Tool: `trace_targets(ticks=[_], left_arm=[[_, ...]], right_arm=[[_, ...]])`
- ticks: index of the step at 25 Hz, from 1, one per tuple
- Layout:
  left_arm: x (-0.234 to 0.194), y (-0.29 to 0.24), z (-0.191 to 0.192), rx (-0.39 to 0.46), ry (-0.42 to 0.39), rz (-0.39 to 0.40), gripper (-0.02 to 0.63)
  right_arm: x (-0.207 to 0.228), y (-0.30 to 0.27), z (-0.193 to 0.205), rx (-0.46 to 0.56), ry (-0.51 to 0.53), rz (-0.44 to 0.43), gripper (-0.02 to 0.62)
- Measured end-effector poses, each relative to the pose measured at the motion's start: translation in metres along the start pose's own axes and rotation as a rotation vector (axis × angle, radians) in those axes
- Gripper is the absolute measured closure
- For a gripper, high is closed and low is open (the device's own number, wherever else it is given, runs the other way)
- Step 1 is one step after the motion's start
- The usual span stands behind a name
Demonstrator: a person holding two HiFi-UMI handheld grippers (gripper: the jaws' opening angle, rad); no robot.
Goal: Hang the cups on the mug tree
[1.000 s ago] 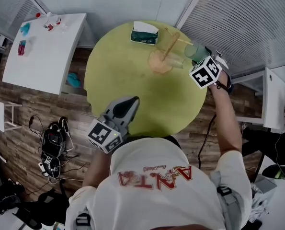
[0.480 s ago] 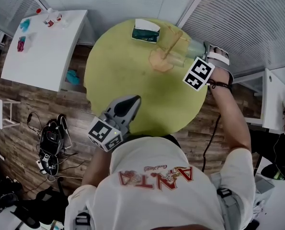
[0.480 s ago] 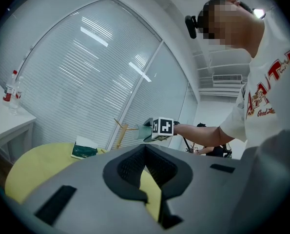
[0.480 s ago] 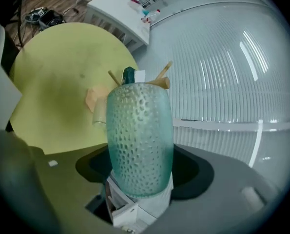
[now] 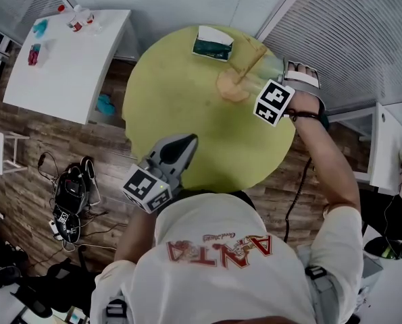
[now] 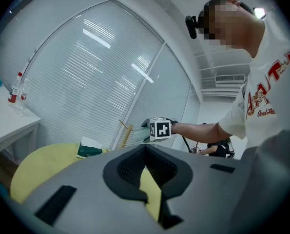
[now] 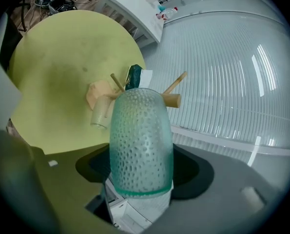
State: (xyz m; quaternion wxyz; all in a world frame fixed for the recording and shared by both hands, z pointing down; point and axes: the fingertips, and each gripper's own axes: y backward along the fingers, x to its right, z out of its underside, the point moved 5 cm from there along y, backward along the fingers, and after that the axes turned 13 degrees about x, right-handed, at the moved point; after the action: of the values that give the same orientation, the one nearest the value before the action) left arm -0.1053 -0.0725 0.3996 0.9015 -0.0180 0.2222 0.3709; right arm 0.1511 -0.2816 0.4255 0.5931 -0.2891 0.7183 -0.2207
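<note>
One green cup (image 7: 141, 140) lengthwise in right claw (image 7: 141, 177), base toward mug tree (image 7: 172, 100).

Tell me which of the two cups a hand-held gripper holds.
The green dimpled cup, clamped in the right hand-held gripper; the pale cream cup is at the mug tree.

Green cup (image 7: 141, 130): translucent, dimpled wall, thick green ring at its near end. It is clamped between the jaws of the right gripper (image 7: 141, 172), with its long axis along the jaws, at the 2 o'clock edge of the desk (image 5: 187, 93), just beside the tree.

Mug tree (image 7: 173, 100): wooden, with angled pegs and a pale orange base. It stands on the desk at 1 o'clock.

Pale cup (image 7: 100, 113): tilted, against the tree's lower 8 o'clock side.
</note>
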Motion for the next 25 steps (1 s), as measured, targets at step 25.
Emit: trace_targets(ticks=[25], left_arm=[[0.007, -0.017, 0.003, -0.010, -0.010, 0.059, 0.611]], right_arm=[[-0.008, 0.059, 0.023, 0.327, -0.449, -0.015, 0.250]])
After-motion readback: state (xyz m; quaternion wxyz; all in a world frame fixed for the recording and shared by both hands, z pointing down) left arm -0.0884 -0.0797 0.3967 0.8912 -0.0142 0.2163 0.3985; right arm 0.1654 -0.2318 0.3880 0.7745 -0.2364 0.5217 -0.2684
